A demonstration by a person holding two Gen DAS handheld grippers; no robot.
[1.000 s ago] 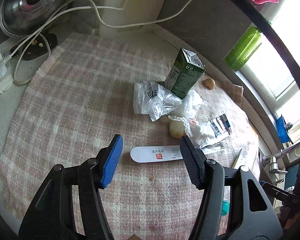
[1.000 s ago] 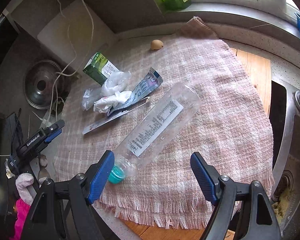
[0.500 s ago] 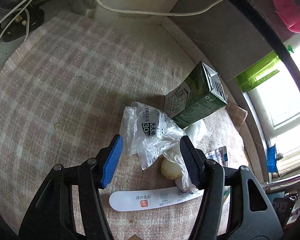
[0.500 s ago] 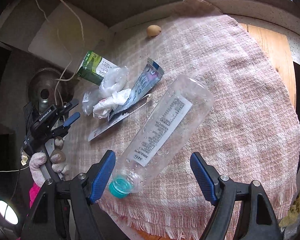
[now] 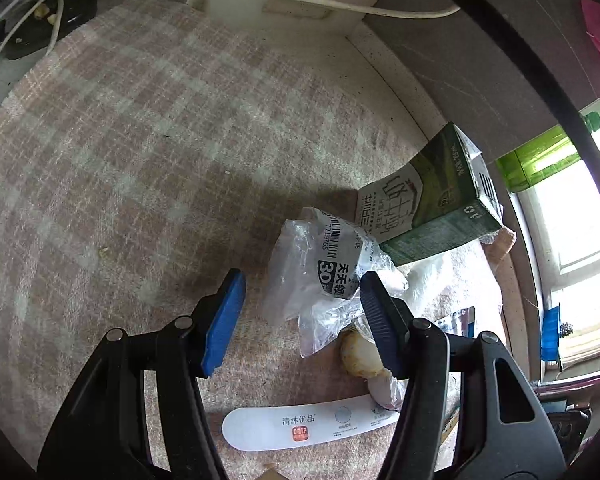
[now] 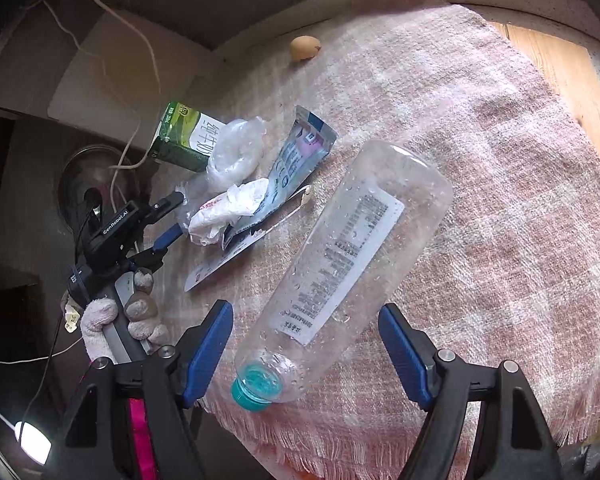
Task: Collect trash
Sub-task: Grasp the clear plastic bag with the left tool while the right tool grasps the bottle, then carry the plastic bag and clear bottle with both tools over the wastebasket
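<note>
A pile of trash lies on a pink checked cloth point(image 5: 140, 140). In the left wrist view my left gripper point(image 5: 300, 316) is open, its jaws around a crumpled clear plastic bag point(image 5: 320, 276) with a barcode label. Behind the bag a green milk carton point(image 5: 428, 208) lies tilted. A white paper strip point(image 5: 300, 426) lies under the jaws. In the right wrist view my right gripper point(image 6: 306, 344) is open, its jaws either side of an empty clear bottle point(image 6: 348, 264) with a teal cap point(image 6: 256, 388). The left gripper point(image 6: 168, 220) shows there at the pile.
A foil pouch point(image 6: 300, 156), crumpled white paper point(image 6: 228, 212) and a small brown nut-like item point(image 6: 304, 48) lie on the cloth point(image 6: 500, 160). White cables point(image 5: 340, 4) run along the back wall. A green bottle point(image 5: 536, 160) stands by the window. The cloth's fringe point(image 6: 340, 440) hangs at the counter edge.
My left gripper has moved forward from the white strip to the plastic bag, still open. My right gripper has closed in on the bottle, still open.
</note>
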